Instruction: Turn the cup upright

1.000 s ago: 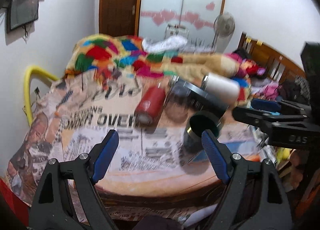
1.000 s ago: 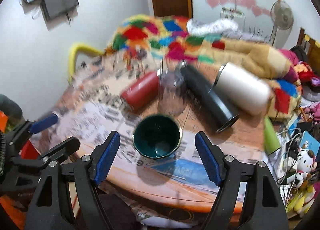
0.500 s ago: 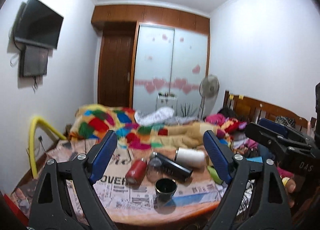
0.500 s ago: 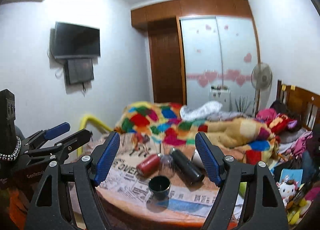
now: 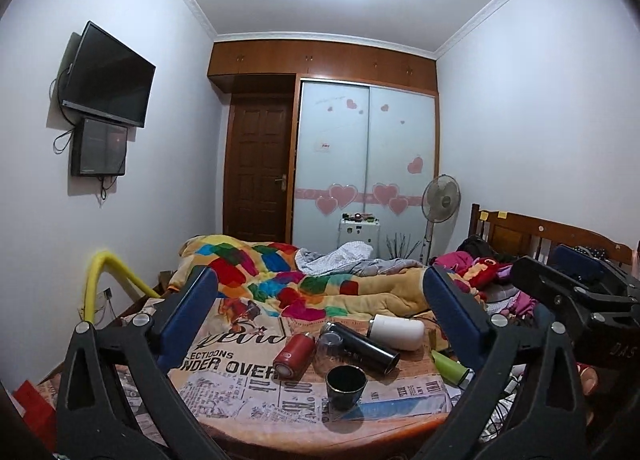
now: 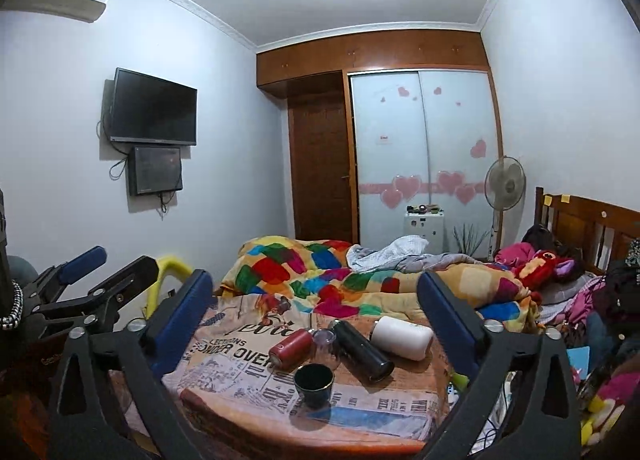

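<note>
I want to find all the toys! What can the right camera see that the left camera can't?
Only the right wrist view shows the red plush toy on the bed and the air conditioner. Only the left wrist view shows the whole green bottle at the table's edge. Both show the dark cup standing upright, the red bottle lying down, and both grippers open.

A red bottle (image 5: pixel 293 355), black flask (image 5: pixel 363 347) and white tumbler (image 5: pixel 396 331) lie on the newspaper-covered table (image 5: pixel 240 412).
</note>
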`<action>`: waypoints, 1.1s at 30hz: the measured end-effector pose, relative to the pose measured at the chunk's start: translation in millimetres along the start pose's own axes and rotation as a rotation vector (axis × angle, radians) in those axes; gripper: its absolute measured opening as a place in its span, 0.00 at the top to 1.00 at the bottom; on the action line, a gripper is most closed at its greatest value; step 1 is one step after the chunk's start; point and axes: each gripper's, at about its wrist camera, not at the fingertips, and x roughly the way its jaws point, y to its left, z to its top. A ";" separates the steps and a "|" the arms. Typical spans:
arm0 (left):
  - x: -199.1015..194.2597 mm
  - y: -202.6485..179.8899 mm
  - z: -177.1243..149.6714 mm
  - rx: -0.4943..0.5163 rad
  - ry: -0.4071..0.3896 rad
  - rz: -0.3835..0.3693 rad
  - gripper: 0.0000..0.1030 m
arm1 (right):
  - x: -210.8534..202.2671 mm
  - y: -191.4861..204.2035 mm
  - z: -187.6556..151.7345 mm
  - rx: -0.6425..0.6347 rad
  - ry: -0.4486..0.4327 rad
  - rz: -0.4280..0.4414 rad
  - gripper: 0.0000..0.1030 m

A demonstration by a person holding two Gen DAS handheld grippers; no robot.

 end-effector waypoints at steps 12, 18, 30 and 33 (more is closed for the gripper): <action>3.2 -2.8 -4.4 0.024 0.006 0.014 0.00 | -8.7 1.9 -10.5 -0.016 0.028 -0.004 0.00; 4.3 -5.5 -5.7 0.030 0.010 0.015 0.00 | -9.3 0.7 -10.9 -0.012 0.037 -0.003 0.00; 5.0 -4.9 -5.2 0.030 0.013 0.011 0.00 | -9.2 0.5 -9.4 -0.010 0.042 0.001 0.00; 5.7 -5.1 -5.4 0.031 0.014 0.013 0.00 | -8.5 0.6 -9.6 -0.011 0.042 -0.001 0.00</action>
